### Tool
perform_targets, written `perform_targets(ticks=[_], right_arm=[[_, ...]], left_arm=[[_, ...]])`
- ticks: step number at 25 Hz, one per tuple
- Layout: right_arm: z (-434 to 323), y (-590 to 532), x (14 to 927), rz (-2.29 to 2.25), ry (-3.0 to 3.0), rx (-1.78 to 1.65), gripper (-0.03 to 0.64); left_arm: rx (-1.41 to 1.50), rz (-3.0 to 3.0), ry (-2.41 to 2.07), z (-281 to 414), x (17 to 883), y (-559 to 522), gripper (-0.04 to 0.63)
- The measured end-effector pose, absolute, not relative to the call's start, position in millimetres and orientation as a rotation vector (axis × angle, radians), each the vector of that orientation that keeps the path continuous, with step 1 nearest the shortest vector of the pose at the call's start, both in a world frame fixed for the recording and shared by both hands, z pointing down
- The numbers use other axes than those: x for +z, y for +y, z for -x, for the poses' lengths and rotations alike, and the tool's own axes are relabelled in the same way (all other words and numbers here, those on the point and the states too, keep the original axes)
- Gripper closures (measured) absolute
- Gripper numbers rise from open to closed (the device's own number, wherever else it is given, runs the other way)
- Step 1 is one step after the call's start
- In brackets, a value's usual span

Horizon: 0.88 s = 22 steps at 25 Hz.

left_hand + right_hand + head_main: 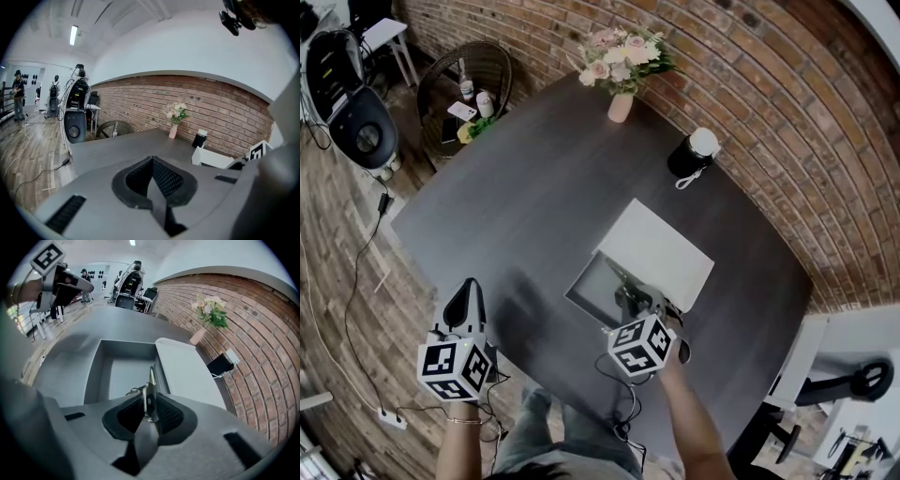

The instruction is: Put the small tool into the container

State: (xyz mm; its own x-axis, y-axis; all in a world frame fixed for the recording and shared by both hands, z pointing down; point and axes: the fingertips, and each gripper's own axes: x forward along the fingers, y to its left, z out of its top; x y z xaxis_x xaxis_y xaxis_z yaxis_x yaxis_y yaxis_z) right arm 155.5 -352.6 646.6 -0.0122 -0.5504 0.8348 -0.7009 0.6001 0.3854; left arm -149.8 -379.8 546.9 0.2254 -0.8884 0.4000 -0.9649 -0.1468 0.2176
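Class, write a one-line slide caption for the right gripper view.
Right gripper clamped on the small tool, poised before the open grey container, a white lid alongside.

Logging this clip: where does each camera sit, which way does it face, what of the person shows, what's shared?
Head view: on the person's head, facing steeply down at the table and open container; both forearms and grippers show.
Left gripper view: on the left gripper, facing across the table towards the flower vase; its shut, empty fingers show.
Right gripper view: on the right gripper, facing down into the container; its fingers, shut on the small tool, show.
Shared: all three show the flower vase.
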Motion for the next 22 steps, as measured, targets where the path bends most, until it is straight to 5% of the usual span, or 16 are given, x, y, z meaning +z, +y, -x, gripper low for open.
perform_targets(ticks=[22], right_arm=[[-146,-344,657,-0.949,-1.741,0.292,0.477]], left_arm=[[0.256,-2.086,-1.694,152,546,-375,0.600]])
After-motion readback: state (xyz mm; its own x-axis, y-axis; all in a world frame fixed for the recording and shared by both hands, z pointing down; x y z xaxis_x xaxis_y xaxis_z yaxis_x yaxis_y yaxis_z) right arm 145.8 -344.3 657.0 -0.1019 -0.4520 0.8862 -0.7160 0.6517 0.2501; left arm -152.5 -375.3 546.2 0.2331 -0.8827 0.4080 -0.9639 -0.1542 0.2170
